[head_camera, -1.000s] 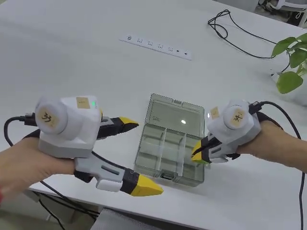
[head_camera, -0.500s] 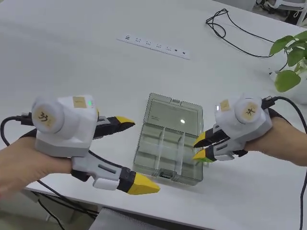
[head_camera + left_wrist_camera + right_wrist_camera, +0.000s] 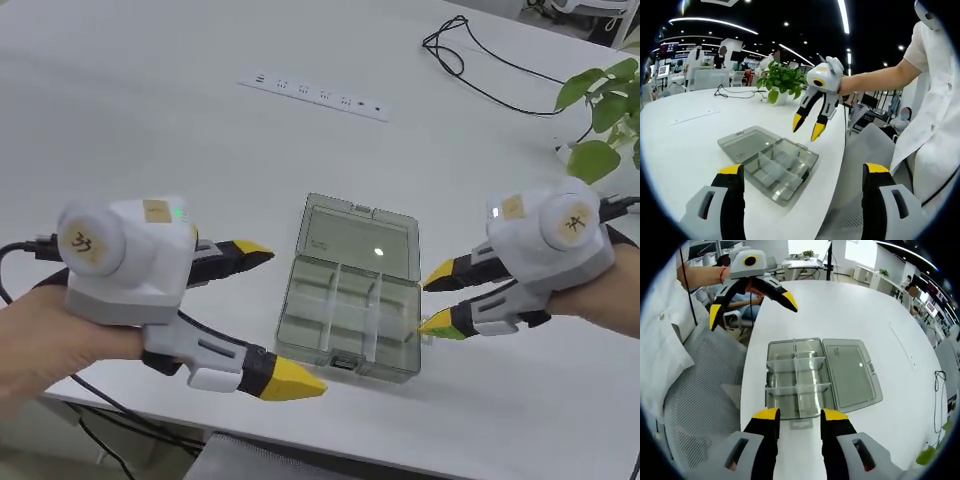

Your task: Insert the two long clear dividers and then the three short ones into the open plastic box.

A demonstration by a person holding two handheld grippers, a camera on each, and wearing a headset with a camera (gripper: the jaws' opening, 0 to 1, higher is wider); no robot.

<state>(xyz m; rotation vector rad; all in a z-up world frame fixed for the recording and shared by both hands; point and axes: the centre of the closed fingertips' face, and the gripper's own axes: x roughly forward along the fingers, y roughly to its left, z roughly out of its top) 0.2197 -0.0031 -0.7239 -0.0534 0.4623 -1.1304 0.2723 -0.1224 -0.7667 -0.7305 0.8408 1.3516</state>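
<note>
Open plastic box (image 3: pixel 350 300) is sitting on the white table (image 3: pixel 150 120), its lid lying flat on the far side and clear dividers (image 3: pixel 795 372) standing upright in a grid inside the tray. Left gripper (image 3: pixel 293 318) is hovering just left of the box, jaws spread wide and gripping nothing. Right gripper (image 3: pixel 426 305) is hovering at the box's right edge, jaws parted more narrowly, with nothing between them.

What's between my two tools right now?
The open plastic box, lying on the table; the head view shows it between the left tool and right tool.
</note>
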